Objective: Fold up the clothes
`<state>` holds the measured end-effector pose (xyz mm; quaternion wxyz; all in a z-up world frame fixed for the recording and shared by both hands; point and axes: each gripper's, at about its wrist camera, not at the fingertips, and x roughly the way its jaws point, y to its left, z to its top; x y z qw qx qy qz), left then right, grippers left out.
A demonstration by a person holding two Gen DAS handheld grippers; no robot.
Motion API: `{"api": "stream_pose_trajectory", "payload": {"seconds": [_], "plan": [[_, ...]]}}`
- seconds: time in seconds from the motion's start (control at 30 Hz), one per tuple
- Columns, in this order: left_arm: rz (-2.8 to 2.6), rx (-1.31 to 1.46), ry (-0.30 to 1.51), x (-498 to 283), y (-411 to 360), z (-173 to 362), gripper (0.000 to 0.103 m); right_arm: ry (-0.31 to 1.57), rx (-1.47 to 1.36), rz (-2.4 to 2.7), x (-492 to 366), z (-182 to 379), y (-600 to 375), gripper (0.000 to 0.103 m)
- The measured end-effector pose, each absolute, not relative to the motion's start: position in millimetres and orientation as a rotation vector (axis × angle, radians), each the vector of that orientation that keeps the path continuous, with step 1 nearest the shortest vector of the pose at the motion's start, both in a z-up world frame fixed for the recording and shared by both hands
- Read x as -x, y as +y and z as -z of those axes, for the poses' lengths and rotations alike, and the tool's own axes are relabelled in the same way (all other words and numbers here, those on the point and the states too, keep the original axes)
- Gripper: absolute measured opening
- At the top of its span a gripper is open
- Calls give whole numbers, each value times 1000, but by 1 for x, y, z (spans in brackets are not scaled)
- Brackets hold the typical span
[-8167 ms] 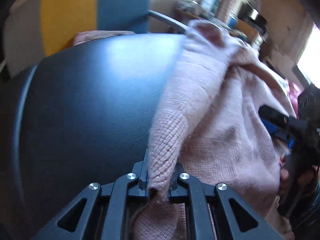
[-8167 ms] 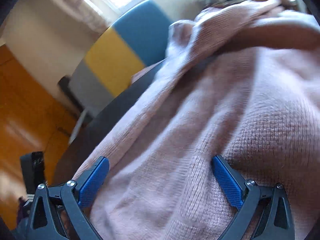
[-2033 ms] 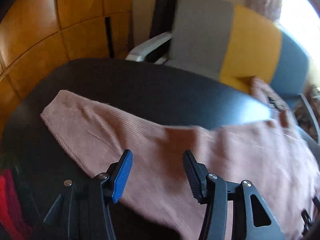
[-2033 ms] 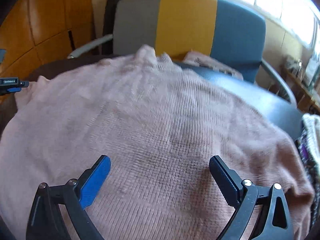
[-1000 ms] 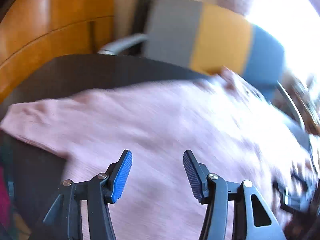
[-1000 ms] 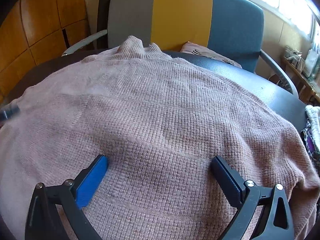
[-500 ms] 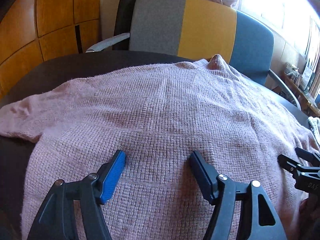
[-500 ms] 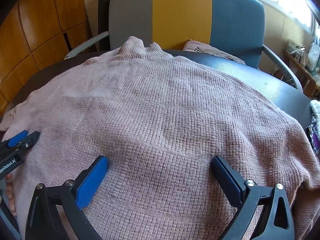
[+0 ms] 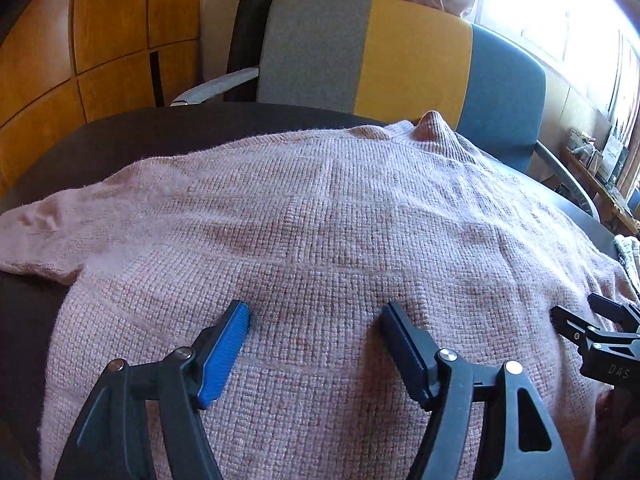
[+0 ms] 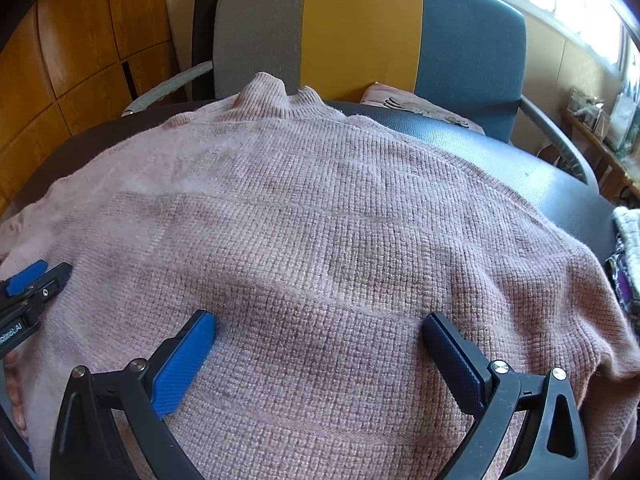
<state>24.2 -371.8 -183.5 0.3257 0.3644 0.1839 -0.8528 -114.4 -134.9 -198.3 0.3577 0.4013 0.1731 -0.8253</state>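
**Sweater flat, both grippers spread over the hem end**

Wood-panelled wall and a grey, yellow and blue armchair (image 10: 360, 36) stand behind the round black table (image 10: 520, 168) where I work. On it the pink knitted sweater (image 10: 320, 220) lies spread flat, collar (image 10: 276, 92) pointing at the chair, one sleeve (image 9: 36, 236) stretched out to my left, the hem end nearest me.

My left gripper (image 9: 314, 316) and my right gripper (image 10: 318, 326) both hover low over the lower body of the knit, jaws wide apart and holding nothing. Whether the pads touch the cloth I cannot tell.

I judge the sweater is laid out for a fold. To do that well I should pinch both layers at an edge, not the middle of the panel, and keep the two grips level so the crease runs straight. The knit is thick and soft, so it will sag and stretch if I lift it by one point.

Room is tight on my right: the cloth runs to the table rim, beside a white and purple textile (image 10: 626, 256). Bare table shows beyond the collar and to the far right.
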Motion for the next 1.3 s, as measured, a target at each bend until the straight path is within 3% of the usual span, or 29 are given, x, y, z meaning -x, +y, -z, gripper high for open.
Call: {"api": "stream_pose_trajectory", "payload": {"seconds": [0.2,0.6,0.83,1.07,1.23,1.3], "plan": [[2235,-956,485,-22,-371,183,71,385,-1048,2106,118,199,-128,103],[2240,-948,495,-26,-373,182,71,471,-1162,2045,119,183,-106,103],[2242,-947,507,-28,-374,181,71,441,-1050,2155,121,126,29,103],[2241,-946,511,-28,-373,181,72,501,-1261,2313,142,146,165,103],[2239,-948,510,-28,-372,181,72,430,-1357,2296,147,172,193,97],[2239,-948,510,-28,-372,180,72,395,-1363,2303,147,178,196,103]]}}
